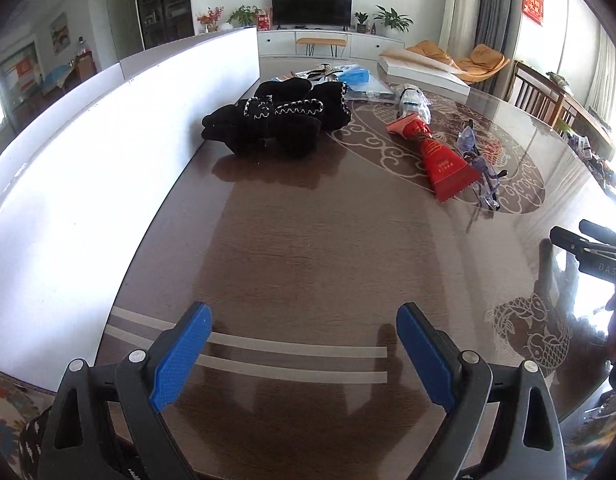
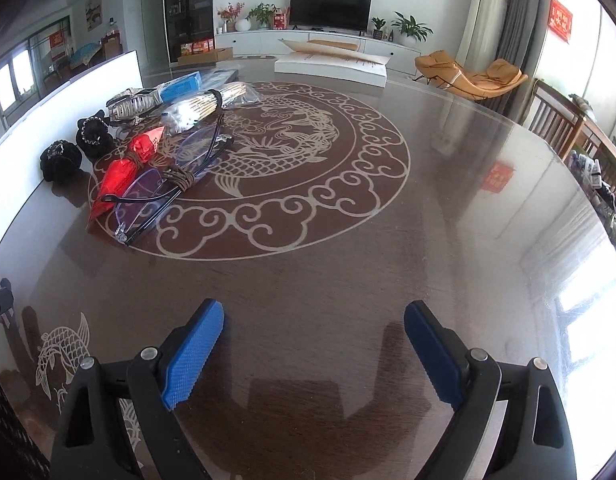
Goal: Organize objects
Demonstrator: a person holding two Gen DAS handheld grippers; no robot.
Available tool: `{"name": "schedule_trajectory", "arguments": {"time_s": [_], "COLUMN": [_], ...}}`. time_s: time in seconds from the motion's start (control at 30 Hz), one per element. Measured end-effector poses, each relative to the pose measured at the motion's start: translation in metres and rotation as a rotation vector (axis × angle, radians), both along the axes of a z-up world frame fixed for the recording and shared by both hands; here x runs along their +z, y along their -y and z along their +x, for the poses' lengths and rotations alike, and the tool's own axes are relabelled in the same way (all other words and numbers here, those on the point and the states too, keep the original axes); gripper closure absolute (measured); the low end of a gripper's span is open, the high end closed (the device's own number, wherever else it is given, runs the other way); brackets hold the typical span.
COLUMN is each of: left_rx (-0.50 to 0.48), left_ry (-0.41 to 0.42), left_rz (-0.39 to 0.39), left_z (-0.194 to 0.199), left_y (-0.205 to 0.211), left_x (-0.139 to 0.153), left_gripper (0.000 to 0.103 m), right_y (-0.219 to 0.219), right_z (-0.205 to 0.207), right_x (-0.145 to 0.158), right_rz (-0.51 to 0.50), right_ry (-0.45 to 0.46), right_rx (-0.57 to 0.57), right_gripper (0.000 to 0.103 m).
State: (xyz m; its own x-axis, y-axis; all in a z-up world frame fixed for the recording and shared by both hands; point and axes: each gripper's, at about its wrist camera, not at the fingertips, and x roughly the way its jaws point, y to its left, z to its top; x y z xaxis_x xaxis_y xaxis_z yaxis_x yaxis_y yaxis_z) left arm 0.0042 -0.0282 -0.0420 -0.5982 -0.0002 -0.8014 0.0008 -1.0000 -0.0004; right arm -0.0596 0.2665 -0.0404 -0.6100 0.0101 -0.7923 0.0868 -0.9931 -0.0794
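Presently both my grippers hang over bare worktop [image 2: 347, 264] with nothing between the jaws. My left gripper [image 1: 304, 354] stands wide apart; the black knitted gloves [image 1: 276, 120] lie well ahead of it, against the white board [image 1: 80, 184]. My right gripper [image 2: 313, 354] is likewise spread; the red packet [image 2: 122, 172] and the glasses [image 2: 148, 196], touching each other, lie well ahead and to the left of it.

right gripper [image 1: 587, 250]: cut by picture edge | blue packet [image 1: 353, 76]: half hidden behind black gloves [image 1: 276, 118] | red wrapper [image 1: 443, 160] print: unreadable
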Motion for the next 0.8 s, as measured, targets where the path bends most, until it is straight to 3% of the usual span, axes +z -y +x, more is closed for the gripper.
{"name": "schedule_trajectory", "arguments": {"time_s": [0.37, 0.5, 0.8], "left_rx": [0.013, 0.029, 0.03], "left_ry": [0.017, 0.028, 0.03], "left_rz": [-0.009, -0.008, -0.007], "left_z": [0.0009, 0.0009, 0.0006], "left_y": [0.0018, 0.004, 0.0046], "left_x": [-0.0011, -0.0025, -0.0026], "left_gripper": [0.008, 0.0, 0.0], "right_y": [0.0001, -0.0013, -0.0015], "right_z": [-0.0026, -0.0037, -0.0047], "right_x": [-0.0016, -0.0025, -0.0028], "right_rz": [0.003, -0.008, -0.01], "right_ry": [0.008, 0.016, 0.017], "right_rx": [-0.024, -0.03, -0.034], "right_gripper": [0.003, 0.001, 0.0]}}
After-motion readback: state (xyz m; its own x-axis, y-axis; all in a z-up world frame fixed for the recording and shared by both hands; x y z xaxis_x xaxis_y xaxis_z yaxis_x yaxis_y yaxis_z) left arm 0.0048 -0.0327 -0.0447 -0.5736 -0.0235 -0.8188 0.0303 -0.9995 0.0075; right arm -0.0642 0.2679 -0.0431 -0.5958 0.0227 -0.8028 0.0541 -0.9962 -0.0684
